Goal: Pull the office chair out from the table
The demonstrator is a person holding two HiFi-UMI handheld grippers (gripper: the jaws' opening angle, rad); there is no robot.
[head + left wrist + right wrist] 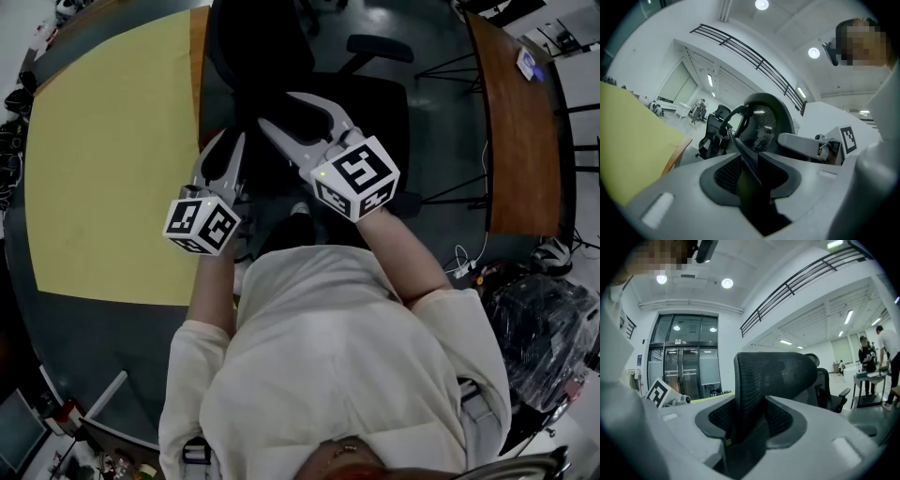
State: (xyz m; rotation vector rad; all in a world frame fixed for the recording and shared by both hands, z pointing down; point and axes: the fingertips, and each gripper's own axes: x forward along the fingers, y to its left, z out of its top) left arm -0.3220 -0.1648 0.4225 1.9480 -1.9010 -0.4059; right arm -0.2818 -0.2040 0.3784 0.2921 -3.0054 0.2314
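Observation:
The black mesh office chair (361, 103) stands in front of me, beside the round table (199, 56) with a yellow mat (112, 159). My left gripper (228, 150) is at the left edge of the chair's back and is shut on that thin black edge (745, 154). My right gripper (277, 109) reaches over the top of the back. Its jaws are spread wide, with the mesh headrest (773, 376) standing between them. In the left gripper view the chair back (764, 124) rises just past the left gripper (750, 164). In the right gripper view the right gripper (750, 423) straddles the headrest.
A second wooden table (511, 131) runs along the right. Cables (464, 262) and a black bag (548, 337) lie on the floor to my right. Other office chairs (712, 131) (829, 390) stand further off, and people (867, 357) stand at a far desk.

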